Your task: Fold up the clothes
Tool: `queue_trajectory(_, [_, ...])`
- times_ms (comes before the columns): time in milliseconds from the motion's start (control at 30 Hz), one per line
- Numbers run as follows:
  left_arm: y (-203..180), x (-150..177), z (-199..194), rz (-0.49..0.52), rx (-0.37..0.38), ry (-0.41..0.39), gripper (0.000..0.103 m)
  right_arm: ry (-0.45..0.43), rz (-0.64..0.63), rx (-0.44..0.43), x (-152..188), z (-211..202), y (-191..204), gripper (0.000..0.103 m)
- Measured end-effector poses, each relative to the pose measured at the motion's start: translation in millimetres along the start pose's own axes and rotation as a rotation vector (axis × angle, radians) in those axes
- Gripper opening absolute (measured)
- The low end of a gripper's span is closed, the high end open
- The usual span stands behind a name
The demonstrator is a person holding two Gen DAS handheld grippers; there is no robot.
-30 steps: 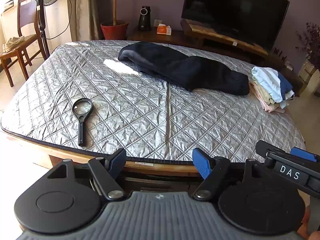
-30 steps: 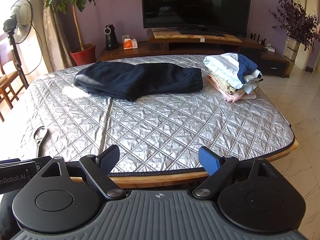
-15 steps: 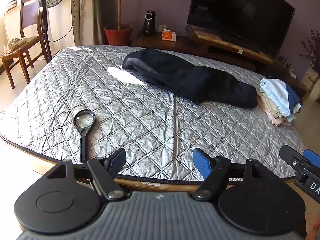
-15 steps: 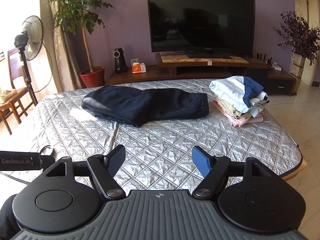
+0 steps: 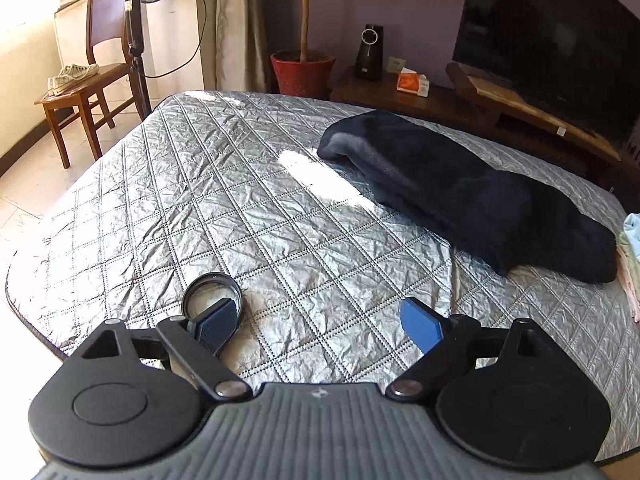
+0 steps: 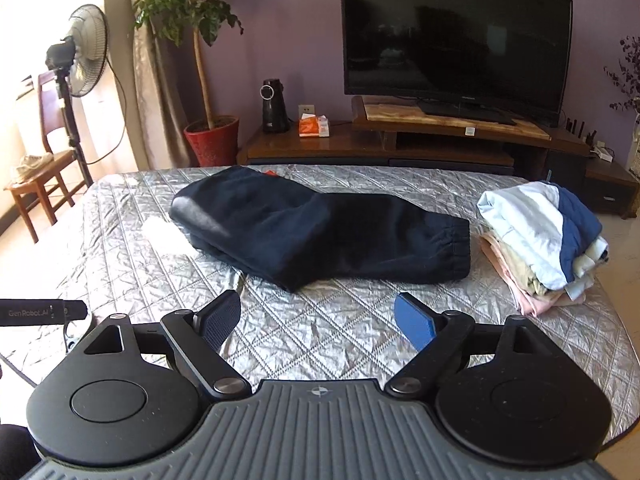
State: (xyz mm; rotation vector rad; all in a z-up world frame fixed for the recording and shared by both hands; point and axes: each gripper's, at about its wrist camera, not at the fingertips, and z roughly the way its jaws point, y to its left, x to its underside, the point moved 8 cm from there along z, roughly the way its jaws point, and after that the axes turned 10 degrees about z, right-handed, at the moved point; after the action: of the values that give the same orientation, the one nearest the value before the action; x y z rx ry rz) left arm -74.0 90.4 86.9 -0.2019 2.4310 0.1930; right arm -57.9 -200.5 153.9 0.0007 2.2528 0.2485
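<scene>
Right wrist view: dark trousers [image 6: 320, 236] look soft, thick and limp; best grasped at the elastic cuff [image 6: 456, 248]; the right gripper [image 6: 316, 322] and left gripper [image 5: 320, 328] both have just widened, nothing between them.

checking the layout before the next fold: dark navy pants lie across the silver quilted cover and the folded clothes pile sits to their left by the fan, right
Not quite. The dark navy pants do lie across the silver quilted cover, but the folded clothes pile sits to their right, at the cover's right edge, far from the fan. The right wrist view shows this.
</scene>
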Motion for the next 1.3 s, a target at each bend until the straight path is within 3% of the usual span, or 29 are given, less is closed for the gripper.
queue_trajectory(200, [28, -13, 64, -0.098, -0.040, 0.024, 0.087, 0.044, -0.233, -0.057, -48, 100, 71, 0.088])
queue_trajectory(400, [15, 14, 102, -0.122, 0.024, 0.079, 0.081, 0.071, -0.451, -0.111, -45, 186, 153, 0.088])
queue_trajectory(533, [26, 9, 109, -0.113, -0.016, 0.053, 0.088, 0.124, -0.449, -0.127, -38, 239, 178, 0.088])
queue_trajectory(633, [46, 15, 124, -0.200, -0.014, 0.109, 0.086, 0.162, -0.443, -0.142, -37, 272, 198, 0.088])
queue_trajectory(767, [54, 13, 128, -0.221, -0.024, 0.104, 0.084, 0.164, -0.545, -0.137, -36, 303, 227, 0.088])
queue_trajectory(900, [60, 4, 123, -0.245, -0.053, 0.047, 0.082, 0.170, -0.632, -0.115, -33, 326, 242, 0.088])
queue_trajectory(967, [61, 3, 123, -0.241, -0.065, 0.044, 0.083, 0.195, -0.620, -0.111, -32, 335, 237, 0.066])
queue_trajectory(1000, [61, 3, 124, -0.240, -0.068, 0.046, 0.083, 0.212, -0.598, -0.114, -32, 339, 233, 0.028])
queue_trajectory(1033, [60, 5, 126, -0.243, -0.061, 0.055, 0.083, 0.212, -0.560, -0.113, -34, 341, 227, 0.004])
queue_trajectory(1100, [57, 6, 127, -0.241, -0.054, 0.065, 0.083, 0.163, -0.471, -0.112, -44, 334, 215, 0.003])
queue_trajectory(1200, [52, 6, 128, -0.217, -0.050, 0.067, 0.083, 0.106, -0.324, -0.195, -60, 308, 202, 0.003])
queue_trajectory(1300, [52, 7, 129, -0.219, -0.056, 0.073, 0.083, 0.053, -0.332, -0.278, -58, 266, 202, 0.003])
